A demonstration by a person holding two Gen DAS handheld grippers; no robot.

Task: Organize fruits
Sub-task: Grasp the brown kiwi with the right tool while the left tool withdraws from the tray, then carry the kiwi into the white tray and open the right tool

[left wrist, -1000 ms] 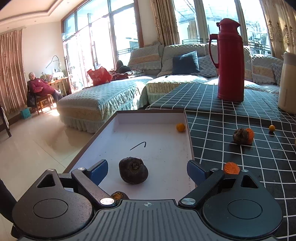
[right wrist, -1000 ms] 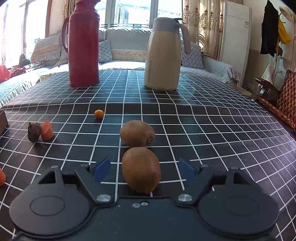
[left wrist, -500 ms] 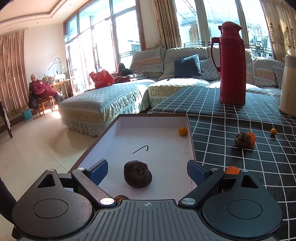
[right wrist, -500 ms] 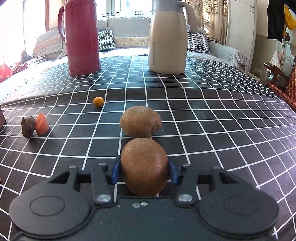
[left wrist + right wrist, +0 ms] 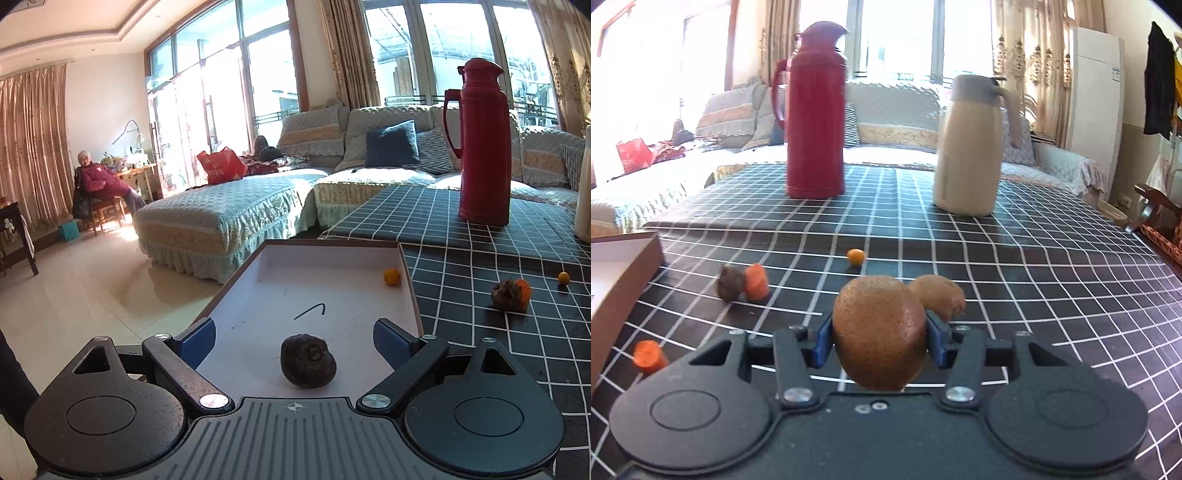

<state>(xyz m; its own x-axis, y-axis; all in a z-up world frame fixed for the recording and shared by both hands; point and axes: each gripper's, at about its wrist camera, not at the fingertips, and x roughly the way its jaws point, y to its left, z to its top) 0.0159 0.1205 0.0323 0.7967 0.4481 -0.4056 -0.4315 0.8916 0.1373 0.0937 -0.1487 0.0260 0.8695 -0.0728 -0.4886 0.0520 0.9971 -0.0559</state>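
My right gripper (image 5: 880, 336) is shut on a brown kiwi (image 5: 880, 332) and holds it above the checked tablecloth. A second kiwi (image 5: 940, 295) lies on the cloth just behind it. My left gripper (image 5: 294, 338) is open over a shallow white box (image 5: 332, 254). A dark round fruit (image 5: 307, 360) lies in the box between the open jaws, untouched. A small orange fruit (image 5: 391, 276) sits in the box's far right corner. Another small orange fruit (image 5: 856, 256) lies on the cloth.
A dark fruit (image 5: 730, 283) and a carrot piece (image 5: 755, 282) sit together left of centre; another carrot piece (image 5: 649, 356) lies nearer. A red thermos (image 5: 815, 110) and a cream jug (image 5: 971, 146) stand at the back. The box's corner (image 5: 639, 254) is at the left.
My right gripper closed on the near kiwi and lifted it off the cloth, swinging left. My left gripper stayed open and drew back slightly over the box.
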